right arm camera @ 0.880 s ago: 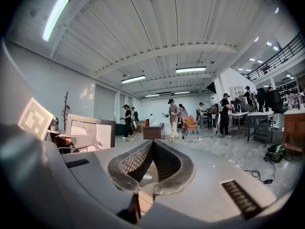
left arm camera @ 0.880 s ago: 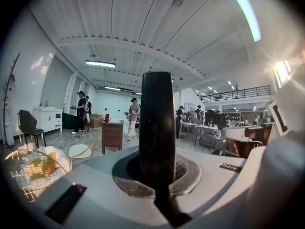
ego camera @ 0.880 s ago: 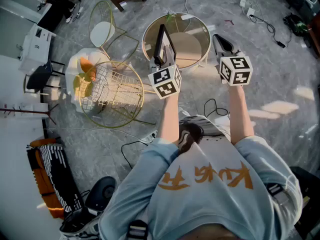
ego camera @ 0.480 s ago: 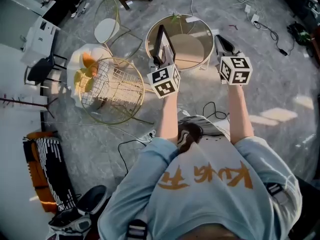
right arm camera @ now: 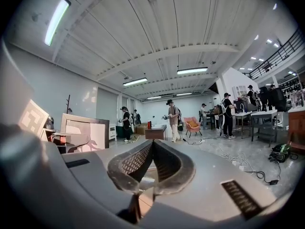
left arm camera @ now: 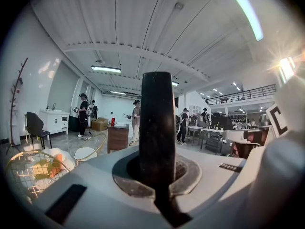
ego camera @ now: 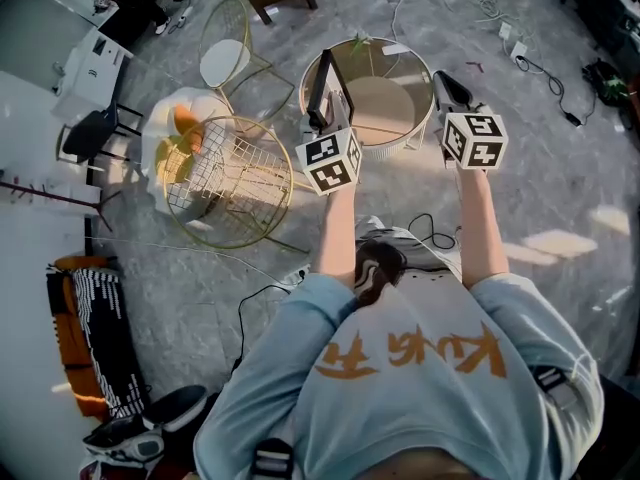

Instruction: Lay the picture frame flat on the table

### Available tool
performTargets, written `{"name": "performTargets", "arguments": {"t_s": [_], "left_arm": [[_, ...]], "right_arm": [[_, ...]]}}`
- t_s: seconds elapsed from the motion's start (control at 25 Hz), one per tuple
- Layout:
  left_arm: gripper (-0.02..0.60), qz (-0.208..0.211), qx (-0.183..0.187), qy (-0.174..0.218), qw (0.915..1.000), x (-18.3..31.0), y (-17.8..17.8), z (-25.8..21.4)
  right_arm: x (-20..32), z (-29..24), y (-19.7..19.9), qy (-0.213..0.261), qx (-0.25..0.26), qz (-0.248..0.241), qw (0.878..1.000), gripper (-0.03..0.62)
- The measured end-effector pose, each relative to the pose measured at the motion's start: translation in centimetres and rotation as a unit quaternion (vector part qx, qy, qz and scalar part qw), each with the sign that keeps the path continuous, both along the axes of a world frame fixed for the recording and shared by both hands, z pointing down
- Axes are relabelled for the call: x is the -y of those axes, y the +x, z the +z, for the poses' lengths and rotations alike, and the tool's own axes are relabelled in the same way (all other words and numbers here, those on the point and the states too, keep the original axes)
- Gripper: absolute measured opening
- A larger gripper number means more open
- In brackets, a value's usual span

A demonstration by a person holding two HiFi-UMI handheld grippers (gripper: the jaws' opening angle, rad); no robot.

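Your left gripper (ego camera: 326,126) clamps the picture frame (ego camera: 321,83), upright just ahead, over the round tabletop (ego camera: 390,98). Right gripper (ego camera: 447,88) is closed and empty. Next, I'd say: lower it and tip it flat.

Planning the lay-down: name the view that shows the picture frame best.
Head view: the picture frame stands upright in the left gripper at the round table. Left gripper view shows only its dark edge; right gripper view, its pale face.
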State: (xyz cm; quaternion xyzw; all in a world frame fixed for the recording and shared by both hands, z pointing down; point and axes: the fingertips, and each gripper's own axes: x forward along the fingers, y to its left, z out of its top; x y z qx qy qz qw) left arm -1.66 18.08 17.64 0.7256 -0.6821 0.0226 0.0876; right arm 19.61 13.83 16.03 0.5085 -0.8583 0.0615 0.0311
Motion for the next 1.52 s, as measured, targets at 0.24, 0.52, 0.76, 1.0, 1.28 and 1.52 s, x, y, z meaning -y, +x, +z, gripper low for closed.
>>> {"name": "performTargets", "arguments": {"t_s": [0.24,0.52,0.76,1.0,1.28,1.52], "left_arm": [[0.026,-0.004,0.005,-0.004,1.0000,-0.1,-0.4,0.7],[0.026,-0.010,-0.013,-0.010,0.9998,2.7,-1.7,2.5],[0.026,0.000,-0.025,-0.022,0.9994,8.5,-3.0,3.7],[0.026,0.007,-0.033,-0.038,0.9987,12.3,-3.8,4.3],[0.026,0.005,-0.049,-0.058,0.9971,17.4,-6.5,5.9],[0.026,-0.018,-0.088,-0.067,0.9937,20.2,-9.8,8.5]], "right_arm": [[0.7,0.8,0.0,-0.005,0.008,-0.004,1.000,-0.002],[3.0,2.2,-1.1,-0.011,-0.004,-0.012,1.000,-0.002],[8.6,2.7,-1.9,-0.020,-0.005,0.005,1.000,-0.002],[11.0,3.1,-3.4,-0.011,-0.024,0.003,1.000,-0.002],[16.4,4.1,-5.7,-0.029,-0.029,0.006,0.999,-0.002],[20.2,4.9,-9.3,-0.032,-0.052,-0.017,0.998,-0.002]]}}
